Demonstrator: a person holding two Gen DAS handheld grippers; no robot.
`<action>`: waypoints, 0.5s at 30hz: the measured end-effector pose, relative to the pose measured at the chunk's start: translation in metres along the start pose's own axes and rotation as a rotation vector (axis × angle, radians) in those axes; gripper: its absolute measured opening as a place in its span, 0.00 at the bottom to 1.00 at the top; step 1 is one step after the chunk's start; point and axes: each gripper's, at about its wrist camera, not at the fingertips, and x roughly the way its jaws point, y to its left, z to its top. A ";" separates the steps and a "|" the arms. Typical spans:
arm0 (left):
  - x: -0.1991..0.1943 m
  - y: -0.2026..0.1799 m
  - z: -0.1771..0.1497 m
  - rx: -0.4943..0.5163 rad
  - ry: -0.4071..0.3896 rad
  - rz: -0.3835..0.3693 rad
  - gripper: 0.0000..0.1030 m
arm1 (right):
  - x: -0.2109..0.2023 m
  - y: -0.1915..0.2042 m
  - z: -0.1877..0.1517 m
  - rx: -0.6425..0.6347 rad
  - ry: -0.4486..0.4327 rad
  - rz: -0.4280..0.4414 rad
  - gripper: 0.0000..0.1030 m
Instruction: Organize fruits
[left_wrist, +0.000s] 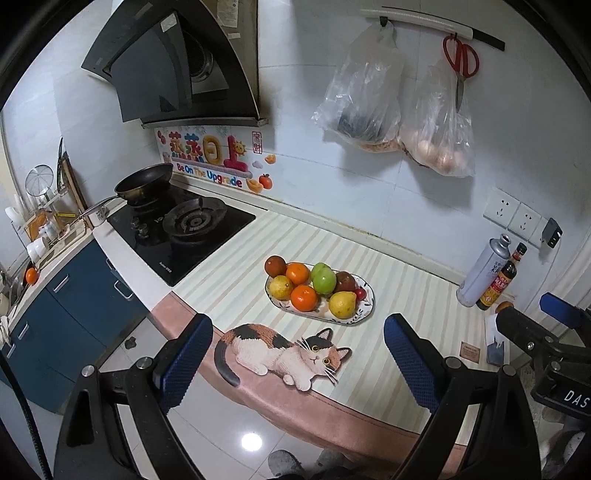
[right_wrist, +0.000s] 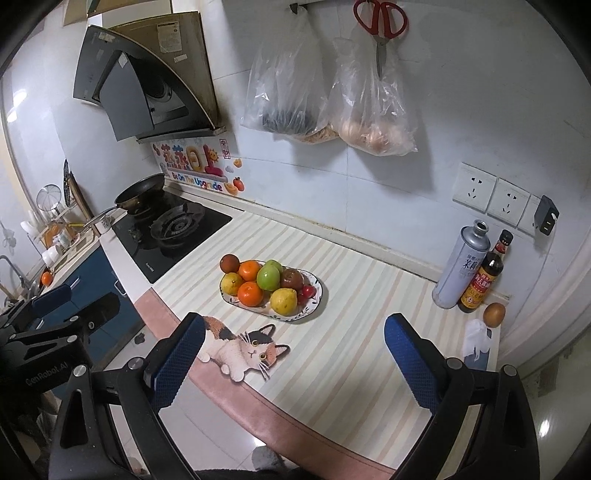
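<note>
An oval patterned plate (left_wrist: 366, 305) stands on the striped counter mat, piled with fruit: two oranges (left_wrist: 303, 297), a green apple (left_wrist: 324, 277), yellow pear-like fruits (left_wrist: 342, 304) and dark red ones (left_wrist: 275, 266). The same plate (right_wrist: 318, 297) sits mid-counter in the right wrist view. My left gripper (left_wrist: 297, 325) hovers short of the plate, over the counter's front edge, open with nothing between its blue pads. My right gripper (right_wrist: 295, 325) is likewise open and empty, held back from the plate. Each gripper shows at the edge of the other's view: the right one (left_wrist: 535, 314), the left one (right_wrist: 75, 301).
A gas stove (left_wrist: 177, 229) with a frying pan (left_wrist: 146, 181) lies left of the mat. A metal can (right_wrist: 460, 269), a dark sauce bottle (right_wrist: 480, 277) and a small brown round thing (right_wrist: 494, 314) stand at the right. Plastic bags (right_wrist: 332, 92) and scissors hang on the wall. A lone orange (left_wrist: 31, 275) sits by the sink.
</note>
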 end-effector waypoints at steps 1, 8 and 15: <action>-0.001 0.000 0.000 -0.001 -0.001 0.000 0.92 | 0.000 0.000 0.000 -0.002 0.002 -0.001 0.97; 0.003 0.000 0.002 -0.005 0.010 -0.001 0.92 | 0.010 -0.004 0.000 0.006 0.012 -0.009 0.97; 0.024 -0.002 0.011 0.003 0.013 0.015 0.99 | 0.045 -0.011 0.009 0.021 0.027 -0.031 0.97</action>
